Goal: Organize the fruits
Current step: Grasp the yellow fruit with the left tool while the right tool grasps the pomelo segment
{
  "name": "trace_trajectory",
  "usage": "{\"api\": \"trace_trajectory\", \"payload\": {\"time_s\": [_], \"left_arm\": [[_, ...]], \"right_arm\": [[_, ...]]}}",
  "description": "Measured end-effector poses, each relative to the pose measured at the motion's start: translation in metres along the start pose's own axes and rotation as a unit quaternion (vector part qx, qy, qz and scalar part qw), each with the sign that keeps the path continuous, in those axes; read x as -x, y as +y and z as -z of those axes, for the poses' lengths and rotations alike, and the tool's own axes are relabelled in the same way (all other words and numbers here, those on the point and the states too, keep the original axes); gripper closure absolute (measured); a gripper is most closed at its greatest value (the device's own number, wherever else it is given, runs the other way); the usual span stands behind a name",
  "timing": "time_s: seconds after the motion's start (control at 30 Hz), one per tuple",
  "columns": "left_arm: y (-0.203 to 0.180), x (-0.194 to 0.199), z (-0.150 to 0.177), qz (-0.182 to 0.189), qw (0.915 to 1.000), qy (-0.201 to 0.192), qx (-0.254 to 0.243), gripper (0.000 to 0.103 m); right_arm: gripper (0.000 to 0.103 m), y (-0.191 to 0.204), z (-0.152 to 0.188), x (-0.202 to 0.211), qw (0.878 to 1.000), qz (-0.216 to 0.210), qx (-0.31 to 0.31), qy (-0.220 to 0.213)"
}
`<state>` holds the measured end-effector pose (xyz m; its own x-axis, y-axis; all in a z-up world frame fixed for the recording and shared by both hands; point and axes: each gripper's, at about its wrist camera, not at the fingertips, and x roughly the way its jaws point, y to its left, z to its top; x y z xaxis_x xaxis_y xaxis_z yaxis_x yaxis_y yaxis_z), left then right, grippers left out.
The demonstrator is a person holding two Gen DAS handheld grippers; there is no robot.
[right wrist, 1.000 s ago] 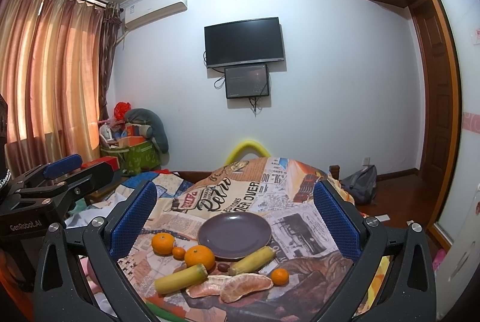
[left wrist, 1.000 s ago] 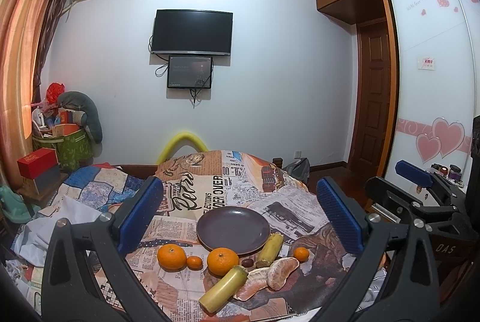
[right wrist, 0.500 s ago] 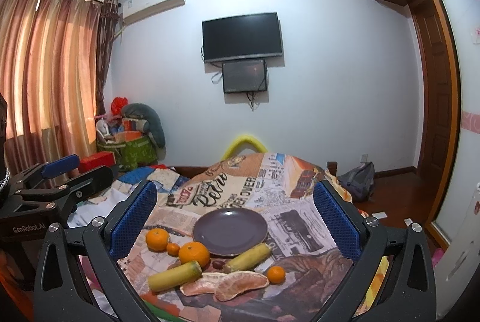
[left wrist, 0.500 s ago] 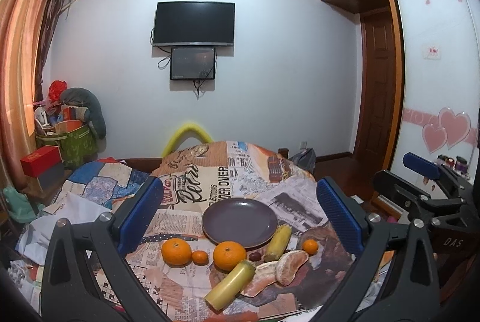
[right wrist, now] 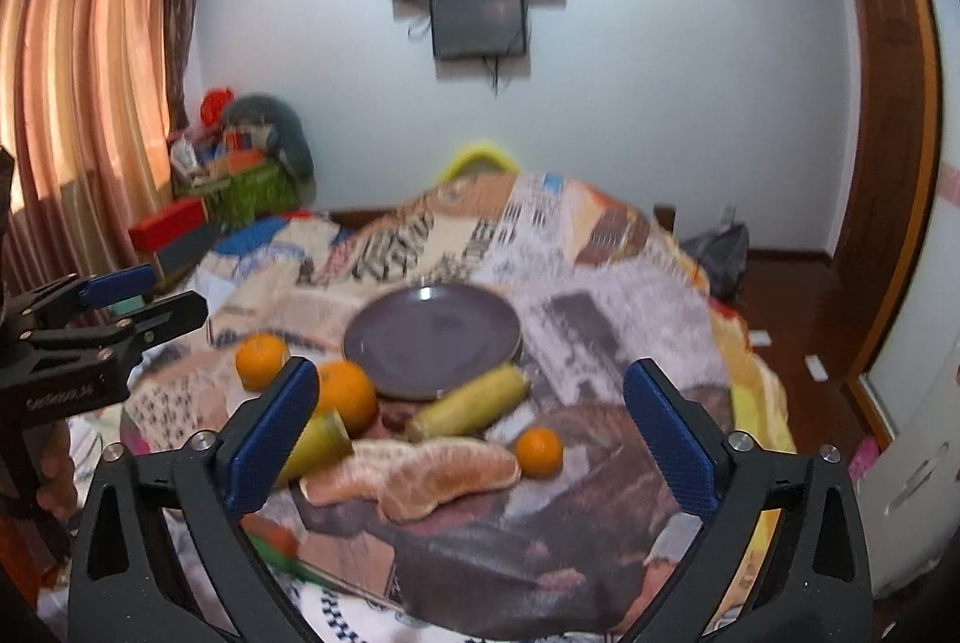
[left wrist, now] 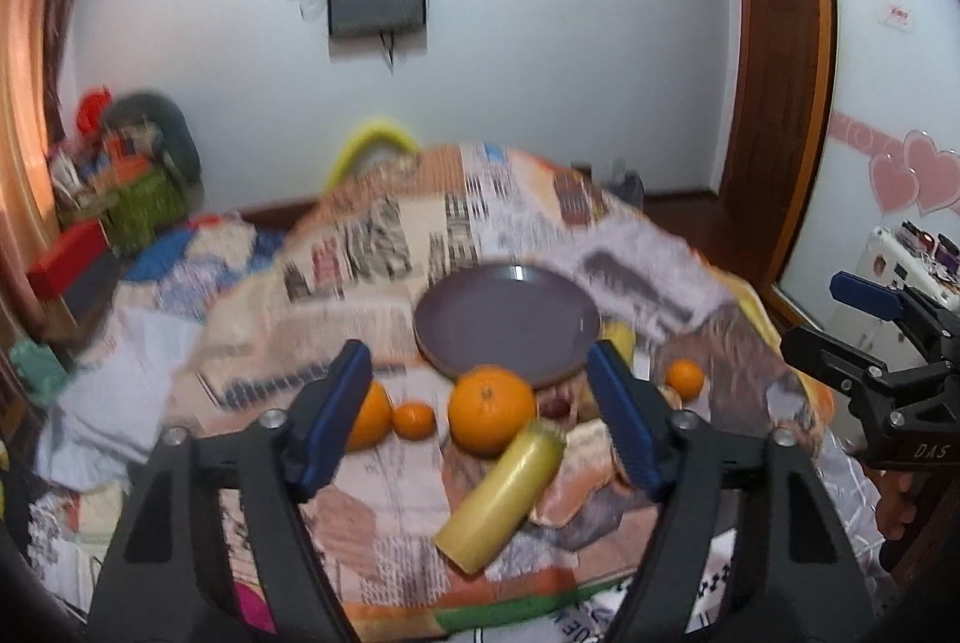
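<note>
Newspaper-print cloth (left wrist: 384, 295) below, left gripper (left wrist: 480, 424) jaws half-closing, empty; right gripper (right wrist: 468, 439) jaws wide, empty.

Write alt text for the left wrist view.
The left tool, jaws open and empty, frames a large orange and a yellow banana piece before an empty round purple plate on a newspaper-print cloth.

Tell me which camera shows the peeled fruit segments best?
The right wrist view: the peeled segments lie whole and unobstructed between its open fingers. In the left wrist view, the segments are partly hidden behind a blue finger pad and a banana piece.
</note>
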<state>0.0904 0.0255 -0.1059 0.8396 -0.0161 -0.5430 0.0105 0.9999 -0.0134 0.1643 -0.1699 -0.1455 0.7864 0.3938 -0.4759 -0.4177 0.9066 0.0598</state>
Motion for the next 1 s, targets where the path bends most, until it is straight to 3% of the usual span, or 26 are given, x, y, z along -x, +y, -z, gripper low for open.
{"api": "trace_trajectory", "payload": {"time_s": [0.13, 0.4, 0.77, 1.0], "left_arm": [[0.007, -0.031, 0.017, 0.016, 0.9986, 0.049, 0.013, 0.045], [0.003, -0.071, 0.047, 0.054, 0.9901, 0.128, 0.022, 0.048], [0.002, -0.109, 0.068, 0.078, 0.9792, 0.186, 0.025, 0.048], [0.0, -0.11, 0.068, 0.082, 0.9804, 0.179, 0.015, 0.048]], "right_arm": [[0.01, -0.002, 0.012, -0.022, 0.999, -0.015, -0.01, 0.046], [0.01, -0.001, 0.036, -0.064, 0.989, -0.036, -0.044, 0.136], [0.01, -0.002, 0.049, -0.104, 0.977, -0.05, -0.084, 0.189], [0.016, -0.006, 0.051, -0.107, 0.975, -0.051, -0.097, 0.193]]}}
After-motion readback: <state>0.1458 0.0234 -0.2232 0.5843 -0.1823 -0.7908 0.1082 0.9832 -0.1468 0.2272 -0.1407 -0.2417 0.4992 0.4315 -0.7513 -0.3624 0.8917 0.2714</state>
